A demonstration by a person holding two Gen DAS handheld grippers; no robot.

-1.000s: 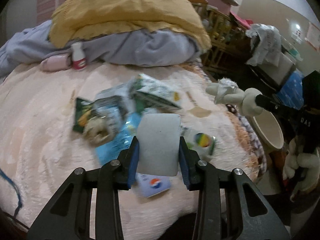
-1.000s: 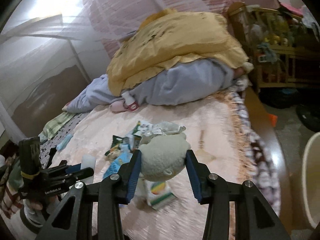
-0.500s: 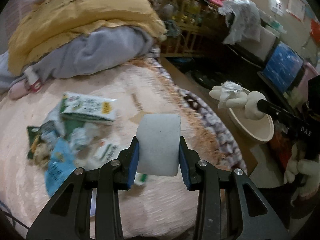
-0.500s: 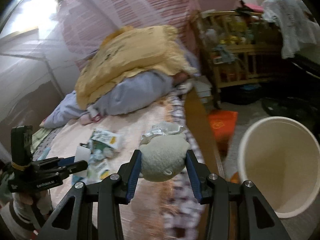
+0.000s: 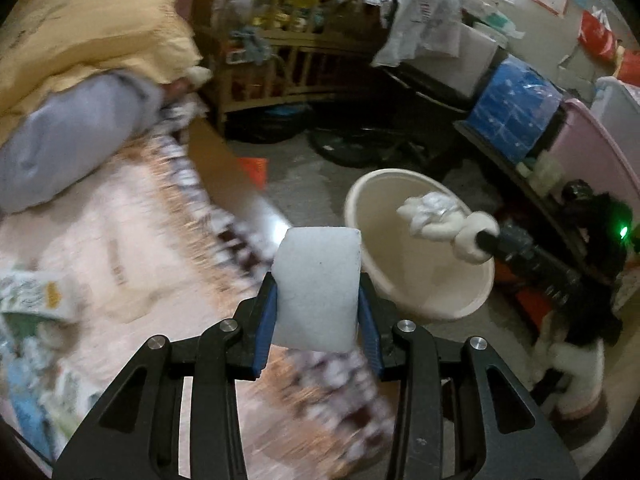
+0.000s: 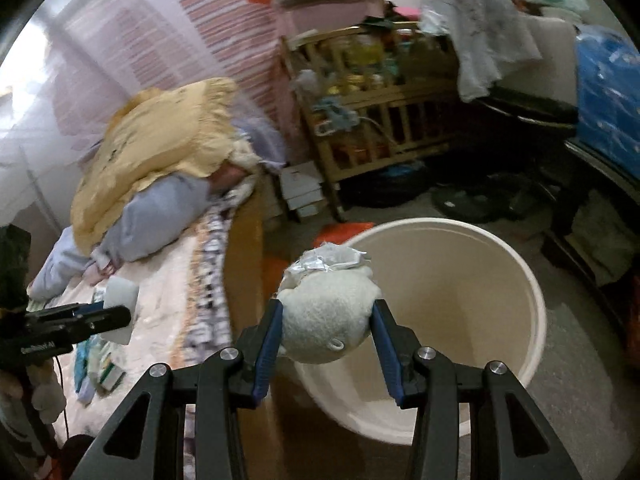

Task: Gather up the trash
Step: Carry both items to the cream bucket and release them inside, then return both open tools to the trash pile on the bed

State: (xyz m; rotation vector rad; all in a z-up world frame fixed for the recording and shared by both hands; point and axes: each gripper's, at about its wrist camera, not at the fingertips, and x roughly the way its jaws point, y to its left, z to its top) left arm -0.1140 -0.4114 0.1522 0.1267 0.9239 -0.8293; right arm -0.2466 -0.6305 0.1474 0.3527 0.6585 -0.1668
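Note:
My left gripper (image 5: 316, 284) is shut on a white plastic cup (image 5: 318, 284), held upright over the bed's fringed edge. The cup and left gripper (image 6: 116, 314) also show at the left of the right wrist view. My right gripper (image 6: 327, 308) is shut on a cream fuzzy lump (image 6: 326, 320) with a crumpled silvery wrapper (image 6: 330, 260) on top. It hangs over the near rim of a cream round bucket (image 6: 460, 300) on the floor. In the left wrist view the right gripper (image 5: 440, 224) and its load hover above the bucket (image 5: 400, 276). More wrappers (image 5: 36, 296) lie on the bed.
The bed (image 5: 132, 248) with a pink blanket, a yellow quilt (image 5: 80, 32) and grey bedding is at the left. A wooden crib (image 6: 380, 112) full of clutter stands behind. An orange bag (image 5: 252, 168) lies on the floor; blue boxes (image 5: 516, 112) and a pink tub are at the right.
Both grippers have swung right, away from the trash on the bed and toward the bucket. The bucket now fills much of the right wrist view. Both loads stay gripped.

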